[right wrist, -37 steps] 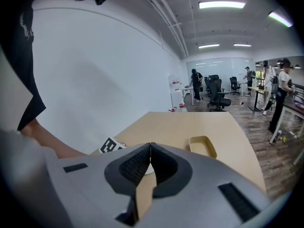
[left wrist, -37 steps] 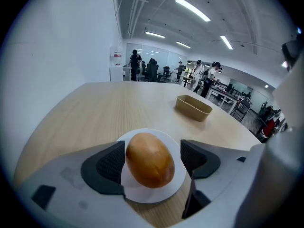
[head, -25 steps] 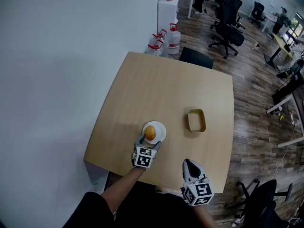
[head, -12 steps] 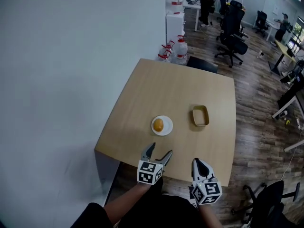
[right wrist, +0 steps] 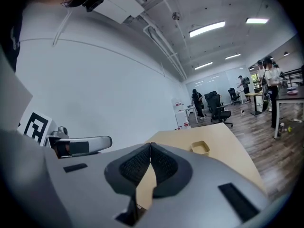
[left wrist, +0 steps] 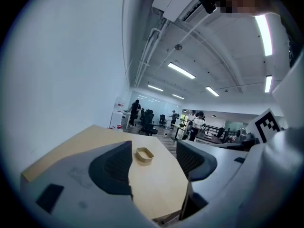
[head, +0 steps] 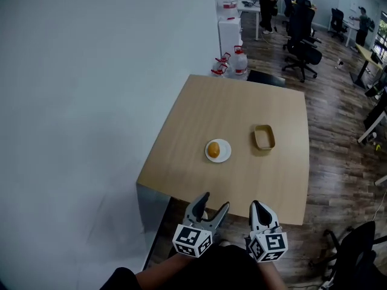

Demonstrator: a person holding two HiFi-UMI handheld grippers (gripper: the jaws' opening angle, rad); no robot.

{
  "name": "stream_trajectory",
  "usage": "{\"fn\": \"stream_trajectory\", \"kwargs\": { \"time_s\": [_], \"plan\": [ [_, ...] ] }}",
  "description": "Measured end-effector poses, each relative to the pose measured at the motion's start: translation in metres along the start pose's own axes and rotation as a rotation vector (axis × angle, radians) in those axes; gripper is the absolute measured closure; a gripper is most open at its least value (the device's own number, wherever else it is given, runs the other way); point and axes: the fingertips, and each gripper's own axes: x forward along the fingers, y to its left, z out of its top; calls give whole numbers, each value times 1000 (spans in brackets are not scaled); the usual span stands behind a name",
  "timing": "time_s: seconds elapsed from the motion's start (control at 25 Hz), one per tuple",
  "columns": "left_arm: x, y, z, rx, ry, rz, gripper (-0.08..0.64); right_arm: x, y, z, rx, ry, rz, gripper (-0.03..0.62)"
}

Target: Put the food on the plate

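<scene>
We start with the light wooden desk [head: 242, 116], which fills the middle of the head view and is nearly bare. We hold both grippers short of its near edge, over our own lap and touching nothing.

The left gripper [head: 215, 201] has its fingers [left wrist: 114, 172] well apart. They have just been closing a little, and nothing sits between them; its own view shows only the desk top and the far tray through the gap. The right gripper [head: 259, 205] has its fingers [right wrist: 137, 165] pressed together on nothing.

On the desk's right half lies a shallow tan tray [head: 264, 137], which looks empty. Well to its left, apart from it, stands a small white plate [head: 225, 155]. The food [head: 213, 149], a round orange-brown piece, rests on the plate, slightly left of its centre.

We judge the task done as things lie, so the remaining risk is disturbing it. The food is round and the plate shallow, so a knock against the desk edge from either gripper could roll it off. A needless return reach with the spread left fingers could also clip the rim and slide the plate.
</scene>
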Motion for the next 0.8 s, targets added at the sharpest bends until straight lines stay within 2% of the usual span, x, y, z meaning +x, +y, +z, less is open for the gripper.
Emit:
{"fn": "stream_trajectory", "kwargs": {
  "time_s": [0.12,0.28,0.4,0.52,0.68,0.8],
  "plan": [
    [-19,0,10,16,-22,12,416,-8,13,10,-10,-36,16,532],
    [-29,5,15,33,-21,5,504,-4,22,16,-38,-40,-14,532],
    [-34,10,23,58,-18,-18,532,0,28,25,-44,-55,-42,532],
    [-41,26,31,68,-16,-6,534,5,37,29,-90,-60,-67,532],
    [-52,49,34,43,-15,36,538,7,47,30,-126,-75,-87,532],
    [-57,51,33,27,-25,41,540,1,49,36,-156,-100,-100,532]
  ]
}}
